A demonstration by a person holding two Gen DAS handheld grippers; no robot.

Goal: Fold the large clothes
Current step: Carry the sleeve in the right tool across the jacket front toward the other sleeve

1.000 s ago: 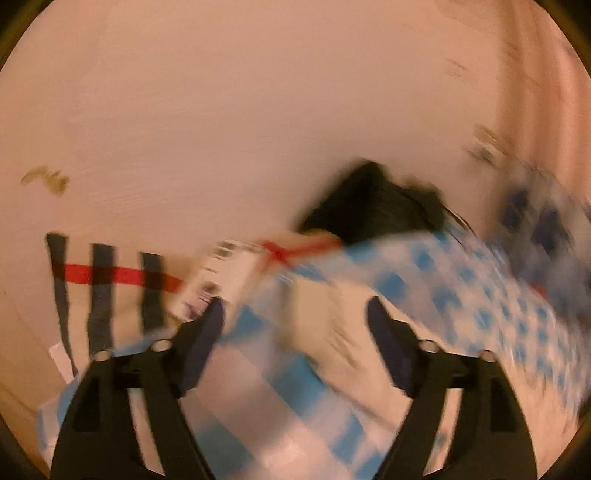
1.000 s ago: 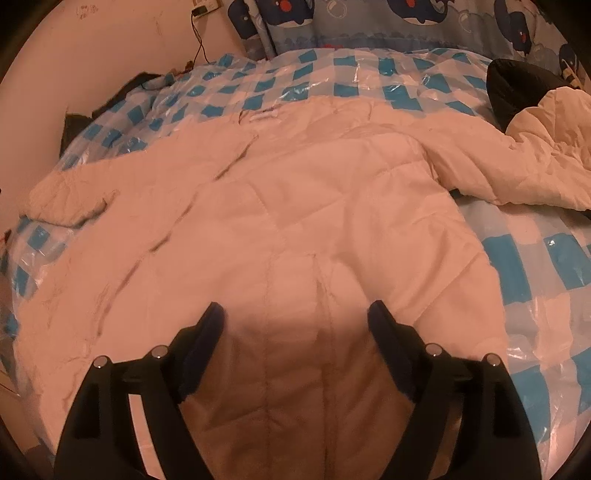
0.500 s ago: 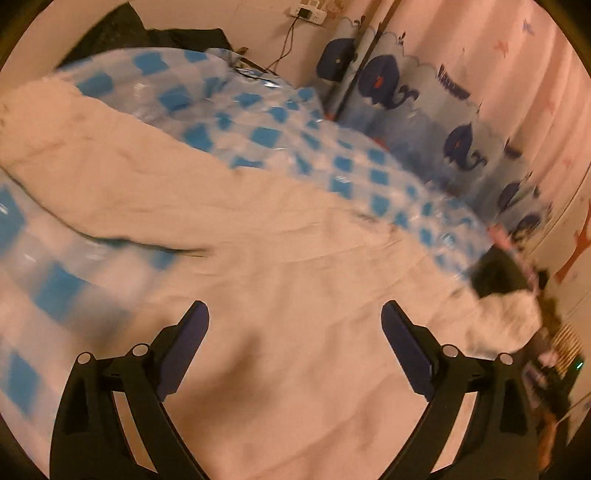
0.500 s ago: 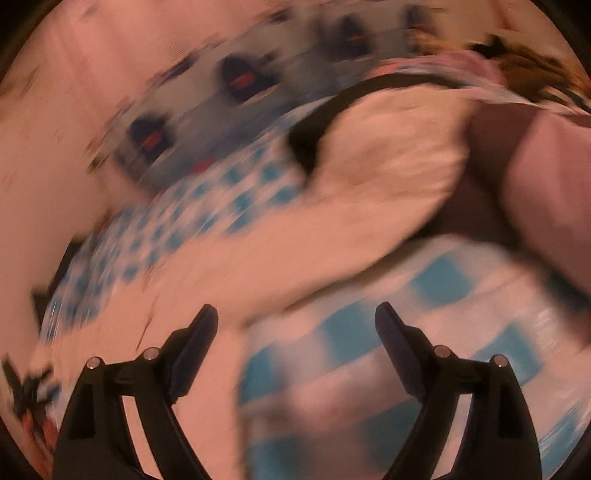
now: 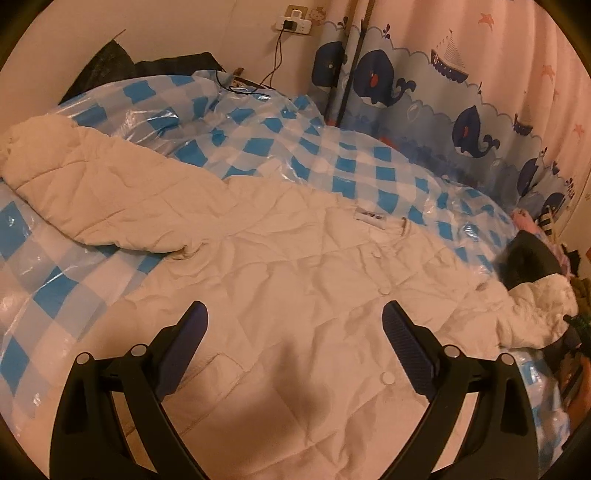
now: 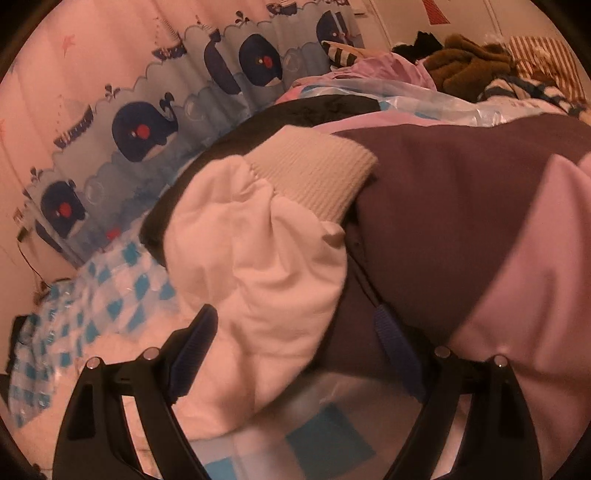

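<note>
A large white quilted jacket (image 5: 295, 266) lies spread flat on the bed, front up with snap buttons showing. Its left sleeve (image 5: 85, 192) stretches toward the upper left. My left gripper (image 5: 295, 325) is open and empty, hovering over the jacket's lower body. In the right wrist view, the jacket's other sleeve (image 6: 266, 258) with a ribbed cream cuff (image 6: 314, 173) lies bunched against a brown and pink garment (image 6: 480, 206). My right gripper (image 6: 295, 328) is open, with the sleeve lying between its fingers, not clamped.
The bed has a blue-and-white checked plastic cover (image 5: 332, 155). A whale-print curtain (image 5: 424, 92) hangs behind, with a wall socket and cable (image 5: 291, 26). Piled clothes and a brown plush (image 6: 469, 62) lie at the right end of the bed.
Both grippers swung fast. The left one turned from the wall and bed edge to look over the jacket body. The right one turned from the jacket body to the far sleeve and cuff.
</note>
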